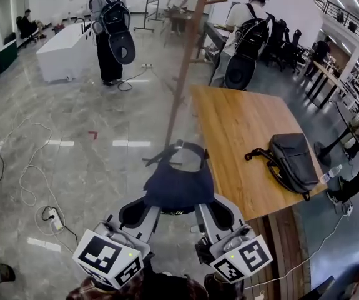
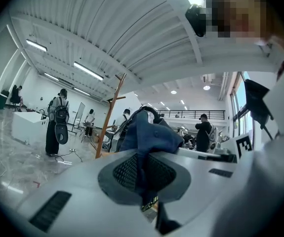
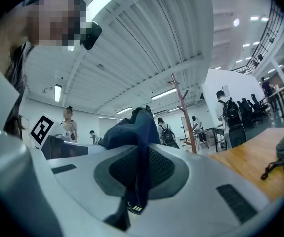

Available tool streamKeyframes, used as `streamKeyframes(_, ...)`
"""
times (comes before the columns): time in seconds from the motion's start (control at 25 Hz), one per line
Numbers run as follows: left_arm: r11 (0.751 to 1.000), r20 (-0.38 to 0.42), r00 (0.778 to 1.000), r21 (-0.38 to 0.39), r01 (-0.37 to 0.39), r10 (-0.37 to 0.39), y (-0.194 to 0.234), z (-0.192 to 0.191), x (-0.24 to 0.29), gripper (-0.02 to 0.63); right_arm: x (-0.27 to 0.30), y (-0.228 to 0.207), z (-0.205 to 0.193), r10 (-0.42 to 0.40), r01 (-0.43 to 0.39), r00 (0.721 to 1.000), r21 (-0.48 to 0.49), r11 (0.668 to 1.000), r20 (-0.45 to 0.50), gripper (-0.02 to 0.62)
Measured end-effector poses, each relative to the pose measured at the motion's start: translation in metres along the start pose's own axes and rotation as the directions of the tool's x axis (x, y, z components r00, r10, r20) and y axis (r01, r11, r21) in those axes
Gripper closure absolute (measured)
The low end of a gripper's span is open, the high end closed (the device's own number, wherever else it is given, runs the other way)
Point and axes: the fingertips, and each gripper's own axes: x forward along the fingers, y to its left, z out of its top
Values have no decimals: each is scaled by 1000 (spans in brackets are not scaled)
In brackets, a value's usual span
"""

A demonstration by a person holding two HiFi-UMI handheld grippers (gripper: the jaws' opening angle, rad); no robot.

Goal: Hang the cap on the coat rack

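1. The cap (image 1: 178,186) hangs in mid-air at 6 o'clock in the head view, stretched between the two tools, with the foot of the coat rack (image 1: 182,74) just beyond it toward 12 o'clock.
2. The left tool (image 1: 143,210) is clenched on the cap's edge at its 9 o'clock side. In its own view dark cloth (image 2: 149,132) is pinched flat between the ribbed pads.
3. The right tool (image 1: 220,214) grasps the opposite edge at 3 o'clock, and a fold of the cap (image 3: 132,132) runs down through its closed jaws.
4. The cap looks light and soft. The crown sags and creases between the grips, so it will likely flop rather than hold shape.
5. Cloth of this sort should not slip from ribbed pads, nor break if it is dropped.
6. The rear band (image 1: 191,150) arches open at 12 o'clock. Judging by that, holding both edges taut keeps an opening fit to go over a peg (image 1: 215,1).
7. The surface (image 1: 241,130) at 3 o'clock carries only a backpack (image 1: 291,161), well apart from the cap.
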Motion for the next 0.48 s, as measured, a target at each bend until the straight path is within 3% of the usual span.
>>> streamKeyframes(0.48,994,-40,993,14,110,-109,111,35,31,586,117,-1,-6,-101,101,995,-4,995,20,566)
